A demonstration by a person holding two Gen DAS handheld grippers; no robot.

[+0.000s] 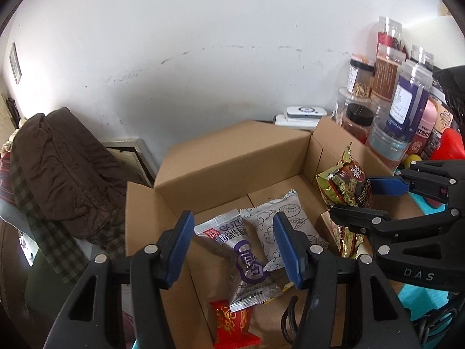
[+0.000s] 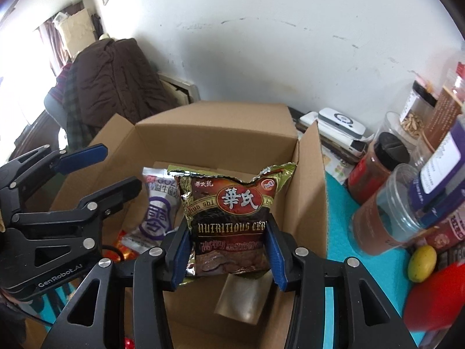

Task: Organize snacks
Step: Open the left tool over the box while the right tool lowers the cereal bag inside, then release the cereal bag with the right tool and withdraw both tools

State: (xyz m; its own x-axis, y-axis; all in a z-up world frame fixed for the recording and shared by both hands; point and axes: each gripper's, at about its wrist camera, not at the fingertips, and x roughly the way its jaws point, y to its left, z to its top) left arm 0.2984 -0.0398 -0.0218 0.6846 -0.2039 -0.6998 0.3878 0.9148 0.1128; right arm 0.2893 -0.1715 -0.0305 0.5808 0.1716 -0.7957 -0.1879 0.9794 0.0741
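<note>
An open cardboard box (image 1: 232,157) (image 2: 215,136) sits on the teal table. My right gripper (image 2: 228,250) is shut on a brown and gold cereal packet (image 2: 229,218) and holds it over the box; the packet also shows in the left wrist view (image 1: 345,186), between the right gripper's fingers (image 1: 386,186). My left gripper (image 1: 234,247) is open and empty above the box. It shows in the right wrist view (image 2: 116,168) too. In the box lie a silver and purple packet (image 1: 247,264) (image 2: 158,206), a white printed packet (image 1: 279,226) and a red packet (image 1: 232,325).
Several jars and bottles (image 1: 386,93) (image 2: 407,192) stand close to the right of the box on the teal mat (image 2: 337,212). A white device (image 1: 302,113) lies behind the box by the wall. A chair with a brown coat (image 1: 58,168) stands left. A red object (image 2: 436,296) and a yellow one (image 2: 421,261) lie at right.
</note>
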